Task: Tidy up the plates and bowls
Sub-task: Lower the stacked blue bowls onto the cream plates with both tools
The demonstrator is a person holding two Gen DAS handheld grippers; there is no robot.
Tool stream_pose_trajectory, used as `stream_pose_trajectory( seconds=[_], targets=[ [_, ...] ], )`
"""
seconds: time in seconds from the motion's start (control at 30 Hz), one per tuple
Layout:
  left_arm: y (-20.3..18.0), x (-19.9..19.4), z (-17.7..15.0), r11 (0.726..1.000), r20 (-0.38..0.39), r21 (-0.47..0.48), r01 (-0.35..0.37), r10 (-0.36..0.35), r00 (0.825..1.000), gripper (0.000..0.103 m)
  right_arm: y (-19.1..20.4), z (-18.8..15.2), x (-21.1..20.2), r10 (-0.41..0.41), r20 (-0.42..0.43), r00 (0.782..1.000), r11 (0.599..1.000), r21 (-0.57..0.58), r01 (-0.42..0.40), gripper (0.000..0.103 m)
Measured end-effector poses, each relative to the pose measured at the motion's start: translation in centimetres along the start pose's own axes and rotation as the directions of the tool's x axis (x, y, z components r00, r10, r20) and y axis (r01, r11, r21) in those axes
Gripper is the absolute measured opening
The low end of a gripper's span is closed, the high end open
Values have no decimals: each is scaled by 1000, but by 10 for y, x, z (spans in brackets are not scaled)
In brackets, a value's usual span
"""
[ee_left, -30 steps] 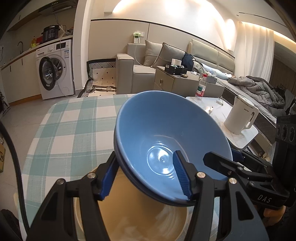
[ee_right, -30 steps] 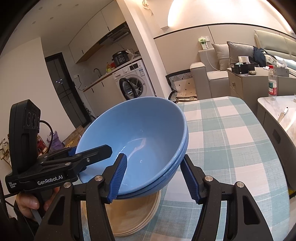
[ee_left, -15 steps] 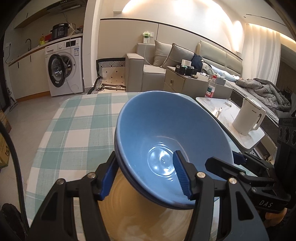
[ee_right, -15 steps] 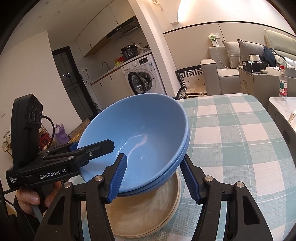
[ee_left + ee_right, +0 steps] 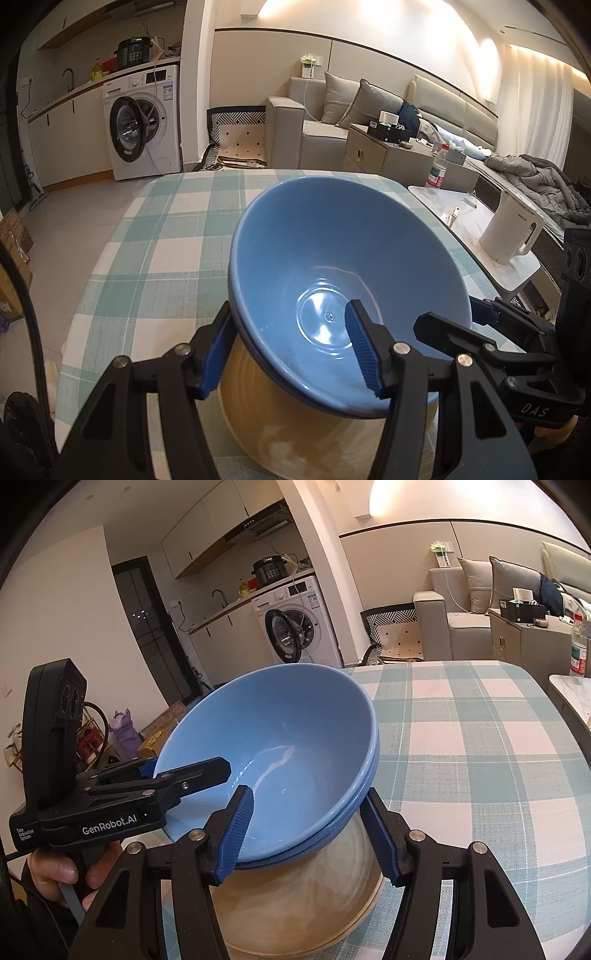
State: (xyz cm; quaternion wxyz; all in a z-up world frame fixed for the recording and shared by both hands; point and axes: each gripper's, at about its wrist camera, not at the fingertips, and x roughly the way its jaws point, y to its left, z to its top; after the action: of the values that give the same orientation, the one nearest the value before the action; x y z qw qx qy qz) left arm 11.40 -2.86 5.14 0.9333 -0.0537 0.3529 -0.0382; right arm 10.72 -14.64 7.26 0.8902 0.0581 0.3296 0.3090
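Item: two nested blue bowls (image 5: 343, 280), each rim side clamped by the left hand-held gripper (image 5: 291, 350) and right hand-held gripper (image 5: 310, 834), poised over beige plates (image 5: 295, 897) on the checked desk (image 5: 480, 746), presumably for stacking.

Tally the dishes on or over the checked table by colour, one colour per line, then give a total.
Blue bowls: 2, nested one inside the other and held over the plates by both grippers
Beige plates: at least 1; the rim looks doubled, so there may be 2 stacked, but that cannot be settled
Total: at least 3 dishes
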Motion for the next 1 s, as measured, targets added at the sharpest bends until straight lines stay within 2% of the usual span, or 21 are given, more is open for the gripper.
stream_pose_trajectory(
  seconds=[0.8,1.0],
  targets=[
    [14,1,-17,1000,-35,-14,-25,25,999,59,18,-4,1,17,-10,1000,998,-53,-17,62],
    [13,1,-17,1000,-36,-5,-7,7,999,67,18,-4,0,5,-6,1000,998,-61,-5,65]
  ],
)
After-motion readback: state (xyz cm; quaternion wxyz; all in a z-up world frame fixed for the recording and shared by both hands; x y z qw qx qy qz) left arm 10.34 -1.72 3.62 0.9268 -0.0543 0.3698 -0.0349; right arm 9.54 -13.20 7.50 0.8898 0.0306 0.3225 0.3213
